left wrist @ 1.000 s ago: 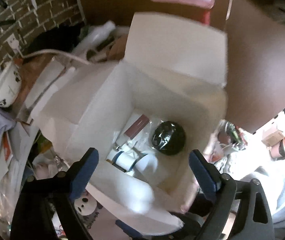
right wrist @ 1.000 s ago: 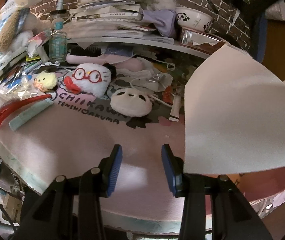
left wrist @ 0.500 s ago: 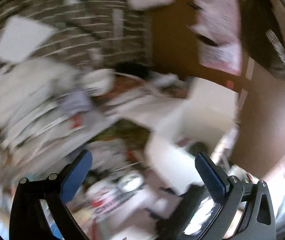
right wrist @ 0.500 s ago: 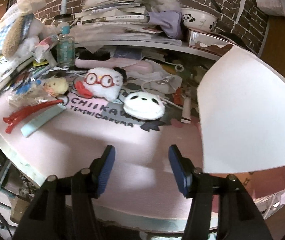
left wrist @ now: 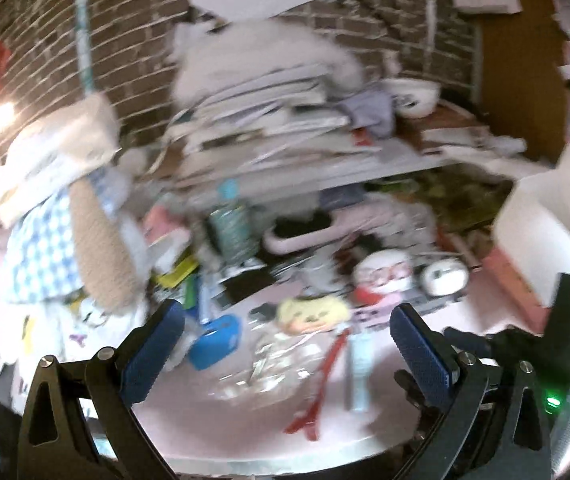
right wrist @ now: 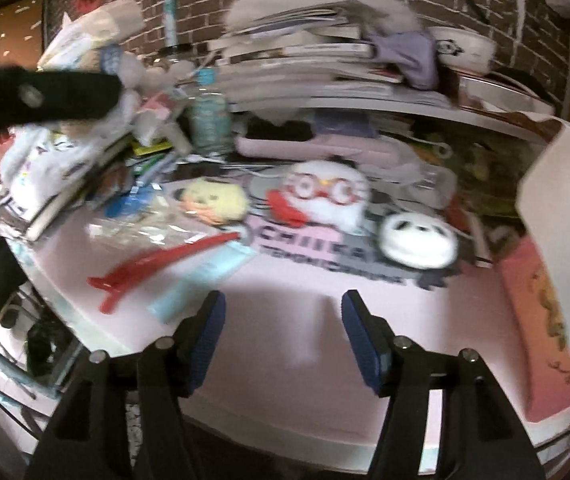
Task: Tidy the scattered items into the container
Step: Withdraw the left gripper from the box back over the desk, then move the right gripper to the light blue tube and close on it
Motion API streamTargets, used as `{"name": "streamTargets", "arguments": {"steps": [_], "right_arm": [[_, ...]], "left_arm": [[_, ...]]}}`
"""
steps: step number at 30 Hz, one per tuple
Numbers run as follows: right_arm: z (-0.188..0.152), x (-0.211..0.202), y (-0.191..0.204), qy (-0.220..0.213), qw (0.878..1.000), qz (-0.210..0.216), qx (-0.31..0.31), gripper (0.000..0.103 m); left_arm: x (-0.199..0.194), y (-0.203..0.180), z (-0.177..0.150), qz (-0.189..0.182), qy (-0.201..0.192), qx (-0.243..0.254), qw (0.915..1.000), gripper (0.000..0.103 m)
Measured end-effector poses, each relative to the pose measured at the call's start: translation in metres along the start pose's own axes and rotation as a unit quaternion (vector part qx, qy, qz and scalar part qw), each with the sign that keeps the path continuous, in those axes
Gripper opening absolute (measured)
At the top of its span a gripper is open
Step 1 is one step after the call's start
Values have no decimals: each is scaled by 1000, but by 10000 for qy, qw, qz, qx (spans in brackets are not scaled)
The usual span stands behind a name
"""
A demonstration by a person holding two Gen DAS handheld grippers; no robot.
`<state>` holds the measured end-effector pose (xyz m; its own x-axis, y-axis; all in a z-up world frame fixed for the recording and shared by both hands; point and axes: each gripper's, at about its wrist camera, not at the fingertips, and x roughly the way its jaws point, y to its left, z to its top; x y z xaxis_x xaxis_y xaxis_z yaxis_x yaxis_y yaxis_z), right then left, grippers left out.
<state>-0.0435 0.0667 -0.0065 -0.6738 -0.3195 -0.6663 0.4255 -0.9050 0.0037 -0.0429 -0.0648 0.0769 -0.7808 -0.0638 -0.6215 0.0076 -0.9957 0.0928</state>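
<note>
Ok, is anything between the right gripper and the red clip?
Nothing visible. The right gripper is open over bare pink mat, and the red clip lies ahead to its left. The blue strip sits beside the clip, not across the path.

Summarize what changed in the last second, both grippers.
The left gripper swung away from over the white box, where it looked down inside, to face the cluttered pink desk; it was open and empty then and is now. The right gripper opened a little wider, still empty above the desk. The red clip and plush toys have not moved.
</note>
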Motion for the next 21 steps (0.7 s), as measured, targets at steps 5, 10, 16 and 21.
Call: {"name": "streamTargets", "arguments": {"steps": [5,10,16,21], "right_arm": [[3,5,18,-34,9999,139,2,68],[3,11,33,-38,9999,33,-139,69],[-4,18,30,26,9995,-218,-208,69],[-7,14,11,-13,9988,-478,-97,69]], "left_arm": [[1,11,-2,319,-52,-175,9993,103],[4,14,-3,522,-62,-301,9982,103],[7,14,-8,522,-27,-348,9980,103],[8,8,-12,402,-11,-363,9985,103]]}}
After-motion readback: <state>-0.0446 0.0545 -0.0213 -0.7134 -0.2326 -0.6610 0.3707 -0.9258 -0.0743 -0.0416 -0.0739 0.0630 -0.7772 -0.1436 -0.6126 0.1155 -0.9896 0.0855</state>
